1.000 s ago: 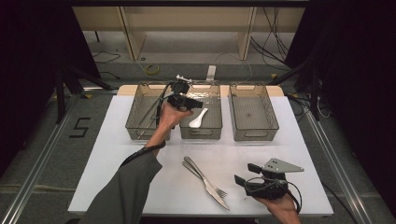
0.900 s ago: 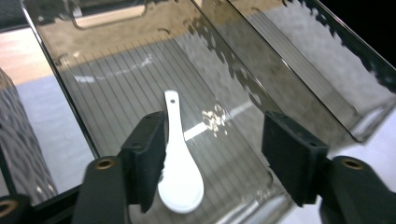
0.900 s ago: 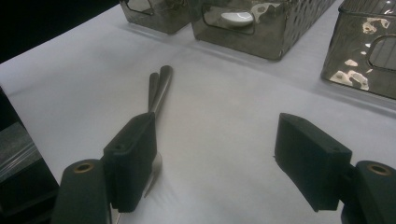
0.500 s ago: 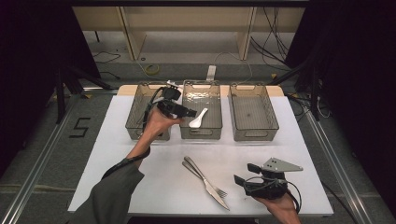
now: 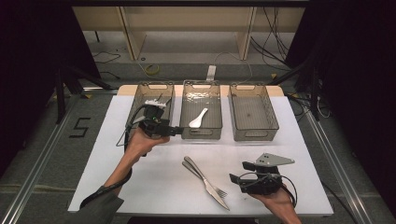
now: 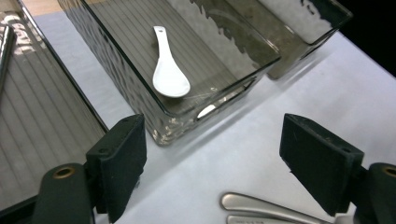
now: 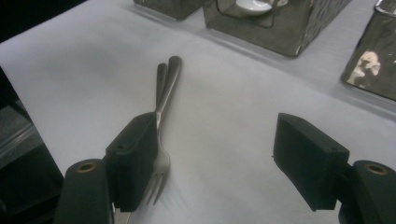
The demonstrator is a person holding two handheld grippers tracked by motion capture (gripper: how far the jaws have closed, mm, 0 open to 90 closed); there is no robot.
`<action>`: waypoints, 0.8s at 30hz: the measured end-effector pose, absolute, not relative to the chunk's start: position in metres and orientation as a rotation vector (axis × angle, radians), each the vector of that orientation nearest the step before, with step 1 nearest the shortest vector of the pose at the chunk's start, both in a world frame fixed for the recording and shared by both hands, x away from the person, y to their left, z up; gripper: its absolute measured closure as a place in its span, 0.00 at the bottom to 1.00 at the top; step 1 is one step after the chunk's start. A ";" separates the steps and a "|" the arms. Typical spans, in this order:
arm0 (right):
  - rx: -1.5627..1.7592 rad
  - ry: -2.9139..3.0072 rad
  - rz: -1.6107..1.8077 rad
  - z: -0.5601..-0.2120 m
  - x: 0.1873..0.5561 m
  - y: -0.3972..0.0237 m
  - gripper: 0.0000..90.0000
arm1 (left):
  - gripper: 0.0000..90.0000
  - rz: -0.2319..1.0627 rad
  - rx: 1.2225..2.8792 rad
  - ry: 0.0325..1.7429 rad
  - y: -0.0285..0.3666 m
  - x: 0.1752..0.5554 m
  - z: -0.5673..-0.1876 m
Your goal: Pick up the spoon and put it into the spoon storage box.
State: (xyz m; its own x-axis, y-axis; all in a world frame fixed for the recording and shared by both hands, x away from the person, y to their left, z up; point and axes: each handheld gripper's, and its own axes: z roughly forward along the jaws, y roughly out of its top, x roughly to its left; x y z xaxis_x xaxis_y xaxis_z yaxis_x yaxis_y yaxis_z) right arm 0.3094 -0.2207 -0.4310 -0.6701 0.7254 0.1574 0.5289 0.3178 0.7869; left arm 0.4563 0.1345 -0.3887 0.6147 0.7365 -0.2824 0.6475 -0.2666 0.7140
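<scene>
Fork (image 5: 211, 181) and knife (image 5: 205, 183) lie crossed and touching on the table (image 5: 140, 186), toward its near edge, handles pointing at the bins. White spoon (image 5: 198, 118) sits in the middle bin (image 5: 201, 135). My left gripper (image 5: 177, 131) has just been opening and stands spread, nothing between the jaws, by the middle bin's near-left corner. My right gripper (image 5: 232, 179), spread and empty, waits beside the tines. Risk: closing on the fork may also drag or pinch the knife, since they overlap; thin metal could slip from the pads.

white table (image 5: 140, 177) — bins (image 5: 254, 112), fork (image 5: 205, 176), knife (image 5: 210, 189)
</scene>
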 end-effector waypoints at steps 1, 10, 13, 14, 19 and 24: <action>1.134 2.369 1.270 -0.431 0.311 -0.219 0.35 | 0.25 0.129 1.983 1.080 0.139 0.449 -0.392; 1.109 2.437 1.225 -0.430 0.320 -0.200 0.36 | 0.22 0.118 1.947 1.058 0.154 0.428 -0.404; 1.094 2.448 1.208 -0.430 0.323 -0.196 0.36 | 0.22 0.131 1.930 1.038 0.160 0.420 -0.405; 1.090 2.452 1.206 -0.430 0.324 -0.195 0.36 | 0.22 0.131 1.930 1.038 0.160 0.420 -0.405; 1.085 2.468 1.190 -0.430 0.328 -0.189 0.36 | 0.22 0.152 1.891 1.020 0.166 0.411 -0.408; 1.083 2.482 1.183 -0.429 0.332 -0.182 0.36 | 0.22 0.156 1.922 0.975 0.161 0.403 -0.408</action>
